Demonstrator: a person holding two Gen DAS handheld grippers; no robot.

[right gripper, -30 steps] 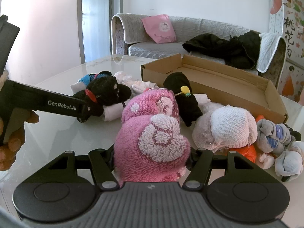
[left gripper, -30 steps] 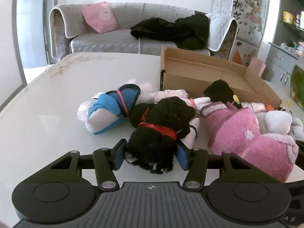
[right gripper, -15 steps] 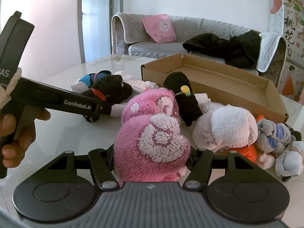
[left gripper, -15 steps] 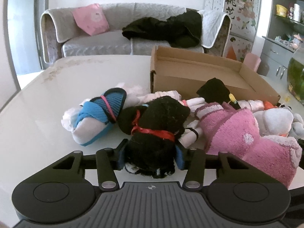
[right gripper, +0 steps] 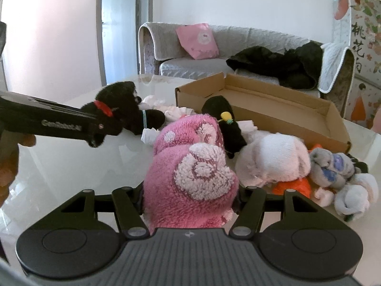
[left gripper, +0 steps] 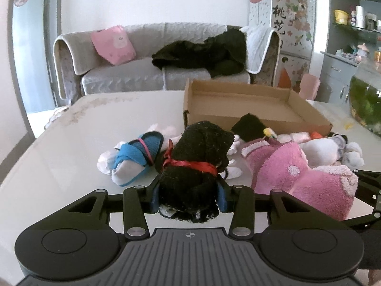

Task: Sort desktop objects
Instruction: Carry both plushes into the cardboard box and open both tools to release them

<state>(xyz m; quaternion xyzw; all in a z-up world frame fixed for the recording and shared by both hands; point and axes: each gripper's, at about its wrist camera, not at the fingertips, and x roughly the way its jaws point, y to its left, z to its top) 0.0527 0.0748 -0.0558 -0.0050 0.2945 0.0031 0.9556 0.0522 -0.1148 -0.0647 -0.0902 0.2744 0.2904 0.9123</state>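
both tongs clamp: left gripper (left gripper: 188,194) black sock bundle (left gripper: 195,166), right gripper (right gripper: 189,203) pink bundle (right gripper: 190,178).

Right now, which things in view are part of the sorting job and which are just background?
Job:
- black fuzzy sock bundle with red band, clamped in left gripper
- pink fuzzy sock bundle, clamped in right gripper
- blue-and-white sock bundle
- white fuzzy bundle
- cardboard box

Background:
- sofa
- pink cushion
- dark clothing
- fish bowl

Bare bench (left gripper: 71,143) lies open on the left; the sock pile (right gripper: 273,159) crowds the cardboard box (left gripper: 250,109) front wall.
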